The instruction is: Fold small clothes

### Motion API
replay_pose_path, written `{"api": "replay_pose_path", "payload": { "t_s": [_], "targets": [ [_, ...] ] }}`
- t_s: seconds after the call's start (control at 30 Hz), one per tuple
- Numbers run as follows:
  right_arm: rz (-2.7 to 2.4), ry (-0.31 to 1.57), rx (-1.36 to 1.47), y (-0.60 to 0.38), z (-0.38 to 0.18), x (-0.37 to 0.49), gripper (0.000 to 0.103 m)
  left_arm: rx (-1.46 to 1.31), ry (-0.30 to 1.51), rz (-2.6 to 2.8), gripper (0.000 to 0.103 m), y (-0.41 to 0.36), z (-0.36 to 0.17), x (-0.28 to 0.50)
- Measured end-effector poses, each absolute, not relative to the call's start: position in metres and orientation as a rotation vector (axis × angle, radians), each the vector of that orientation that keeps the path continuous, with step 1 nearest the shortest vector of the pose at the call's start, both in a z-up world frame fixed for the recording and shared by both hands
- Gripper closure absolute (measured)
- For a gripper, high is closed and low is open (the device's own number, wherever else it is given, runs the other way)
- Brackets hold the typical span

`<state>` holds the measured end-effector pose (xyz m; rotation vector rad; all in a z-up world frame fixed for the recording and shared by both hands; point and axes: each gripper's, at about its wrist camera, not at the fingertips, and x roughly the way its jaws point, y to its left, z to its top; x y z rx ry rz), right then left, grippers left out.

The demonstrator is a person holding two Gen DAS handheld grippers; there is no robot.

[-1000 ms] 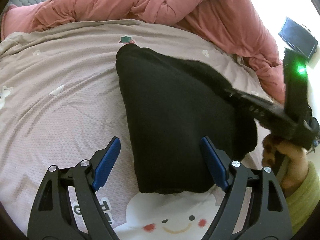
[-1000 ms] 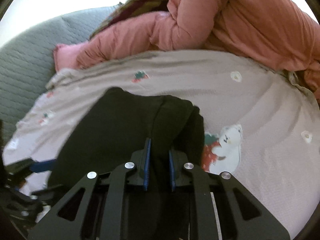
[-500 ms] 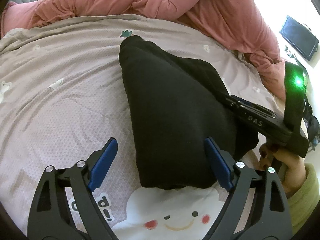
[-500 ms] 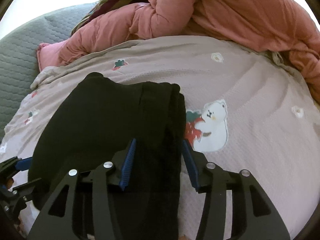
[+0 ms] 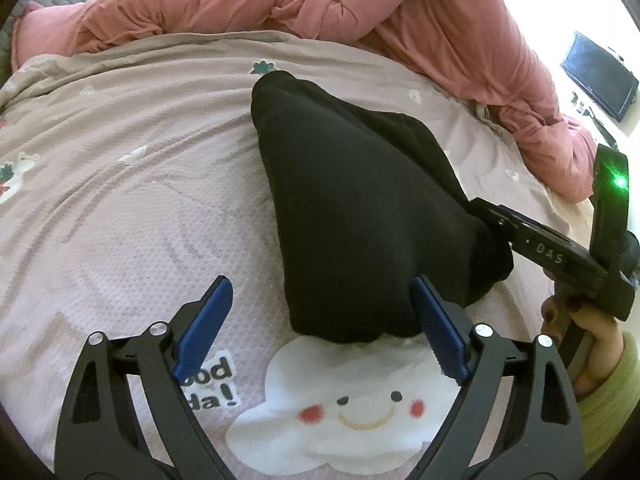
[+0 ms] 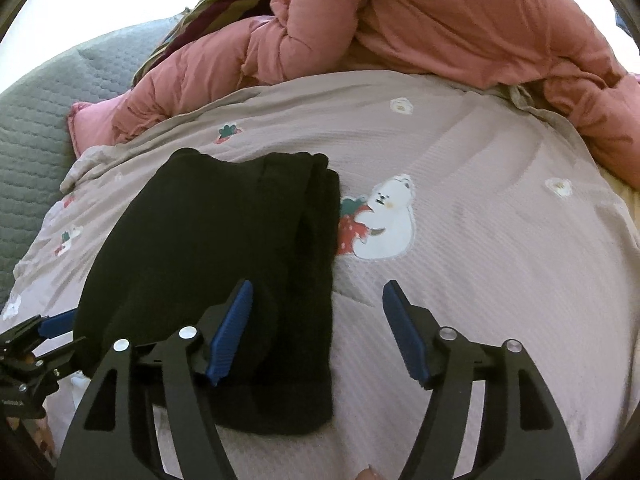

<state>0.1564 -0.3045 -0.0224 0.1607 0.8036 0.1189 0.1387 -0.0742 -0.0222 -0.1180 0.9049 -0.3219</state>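
A black garment (image 5: 360, 216) lies folded on the pinkish-grey bedspread (image 5: 120, 200); it also shows in the right wrist view (image 6: 216, 248). My left gripper (image 5: 320, 320) is open and empty, its blue pads either side of the garment's near end. My right gripper (image 6: 316, 332) is open and empty, just above the garment's right edge. In the left wrist view the right gripper's body (image 5: 560, 252) reaches in from the right at the garment's side. The left gripper's tips (image 6: 52, 326) show at the left edge of the right wrist view.
A pink quilted duvet (image 5: 320, 4) is bunched along the far side of the bed. A grey quilted headboard (image 6: 36, 128) stands at the left. A dark screen (image 5: 600, 76) sits at the far right. The bedspread carries a cloud print (image 5: 352, 404) and a bear print (image 6: 380, 224).
My right gripper has opened and let go of the black garment's edge, then drawn back. The garment now lies flat. My left gripper has stayed open and pulled back slightly.
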Motion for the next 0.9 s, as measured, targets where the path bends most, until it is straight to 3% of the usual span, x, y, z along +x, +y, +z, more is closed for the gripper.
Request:
{"api": "replay_pose_path", "payload": {
  "t_s": [0.13, 0.23, 0.3, 0.9],
  "targets": [
    [0.089, 0.786, 0.163, -0.31, -0.015, 0.14, 0.022, -0.095, 0.88, -0.3, 0.016, -0.071, -0.016, 0.128],
    [0.087, 0.748, 0.162, -0.313, -0.006, 0.124, 0.021, -0.063, 0.856, -0.275, 0.01, -0.068, -0.01, 0.119],
    [0.087, 0.721, 0.15, -0.312, 0.002, 0.11, 0.005, -0.056, 0.837, -0.263, 0.01, -0.064, -0.007, 0.112],
    [0.16, 0.523, 0.019, -0.279, 0.058, 0.013, 0.005, -0.035, 0.696, -0.193, 0.01, -0.034, 0.026, 0.053]
  ]
}}
